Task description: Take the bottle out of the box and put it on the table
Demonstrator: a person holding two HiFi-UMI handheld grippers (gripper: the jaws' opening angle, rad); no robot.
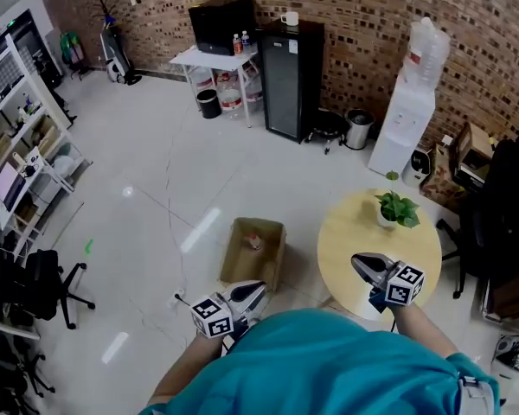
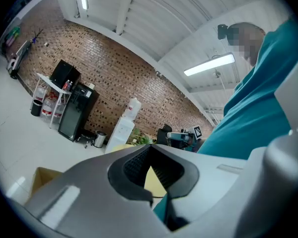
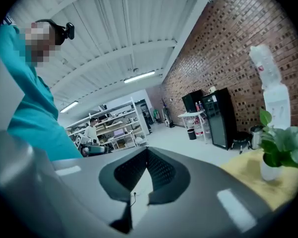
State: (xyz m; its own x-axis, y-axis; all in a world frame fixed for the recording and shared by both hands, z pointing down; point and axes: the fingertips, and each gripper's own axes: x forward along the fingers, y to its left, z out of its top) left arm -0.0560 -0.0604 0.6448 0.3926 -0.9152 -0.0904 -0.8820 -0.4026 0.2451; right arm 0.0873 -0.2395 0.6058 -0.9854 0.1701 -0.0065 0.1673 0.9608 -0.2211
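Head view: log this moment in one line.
stage: before pick | bottle: inside box | table: potted plant on it | left gripper: shut, empty | right gripper: shut, empty

- We note bright, even light from ceiling tubes [image 2: 209, 64].
- Glare streaks the glossy floor [image 1: 201, 229]; shadows are faint.
- Both gripper views bulge, corners black.
- The right gripper [image 3: 147, 149] looks soft up close.
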